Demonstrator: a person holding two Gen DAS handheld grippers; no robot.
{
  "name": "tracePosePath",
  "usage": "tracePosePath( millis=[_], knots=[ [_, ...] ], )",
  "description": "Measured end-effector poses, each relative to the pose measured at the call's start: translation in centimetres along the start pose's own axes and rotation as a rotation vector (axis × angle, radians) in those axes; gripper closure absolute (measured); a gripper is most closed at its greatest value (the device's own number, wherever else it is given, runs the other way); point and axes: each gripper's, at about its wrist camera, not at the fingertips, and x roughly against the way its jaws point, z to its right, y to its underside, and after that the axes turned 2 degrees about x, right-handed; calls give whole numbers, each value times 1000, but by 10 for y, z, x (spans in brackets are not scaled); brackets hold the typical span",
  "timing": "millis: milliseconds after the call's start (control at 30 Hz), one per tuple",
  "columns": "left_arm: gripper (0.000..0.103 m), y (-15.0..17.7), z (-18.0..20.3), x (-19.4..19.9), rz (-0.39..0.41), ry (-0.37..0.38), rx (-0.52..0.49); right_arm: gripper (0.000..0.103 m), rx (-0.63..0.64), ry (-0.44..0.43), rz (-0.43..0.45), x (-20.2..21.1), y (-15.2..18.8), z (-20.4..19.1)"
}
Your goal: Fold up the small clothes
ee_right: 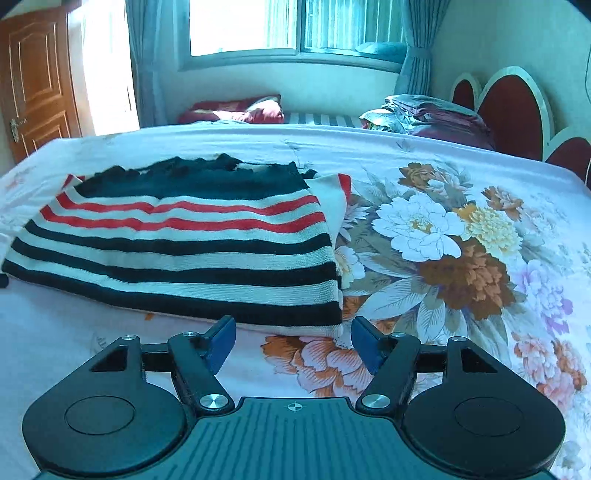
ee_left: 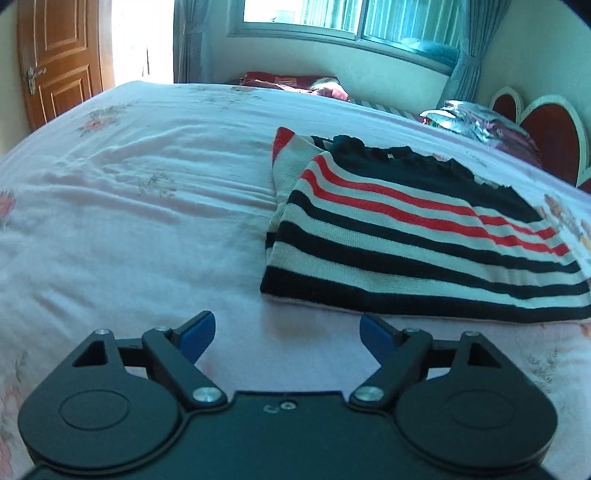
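Observation:
A small striped knit garment (ee_left: 417, 240), with black, white and red bands and a black frilled collar, lies folded on the bed. It also shows in the right wrist view (ee_right: 184, 243). My left gripper (ee_left: 288, 325) is open and empty, just short of the garment's near left corner. My right gripper (ee_right: 293, 328) is open and empty, just short of the garment's near right corner. Neither gripper touches the fabric.
The bed carries a pale pink sheet (ee_left: 129, 206) with a large flower print (ee_right: 443, 251) to the right. A pile of folded bedding (ee_right: 424, 114) lies at the red headboard (ee_right: 513, 110). A wooden door (ee_left: 59, 55) and a window (ee_right: 295, 26) lie beyond.

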Motion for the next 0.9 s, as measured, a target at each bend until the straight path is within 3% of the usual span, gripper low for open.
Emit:
tracePosePath(
  millis=[67,133,200,300,433,533,667,867,900],
  knots=[
    [39,6,-6,6,-9,87,97,39,-29,-48,17,8,2,-2],
    [47,12,-15,2,-24,202,250,80,-40,-77,18,10,2,-7],
    [47,19,-24,-8,-32,282,422,97,-54,-90,14,8,0,-10],
    [46,21,-32,-21,1,313,576,98,-71,-105,19,4,-6,-16],
    [47,11,-35,-41,41,327,663,98,-67,-129,3,-14,-21,-25],
    [52,4,-35,-56,78,326,695,98,-63,-151,-4,-34,-37,-35],
    [68,-6,-38,-77,104,327,722,98,-48,-189,-14,-66,-63,-58],
    [72,-18,-45,-91,93,365,728,98,30,-218,-33,-106,-96,-100],
    [78,-18,-45,-93,90,371,729,98,45,-224,-39,-112,-99,-107]
  ],
)
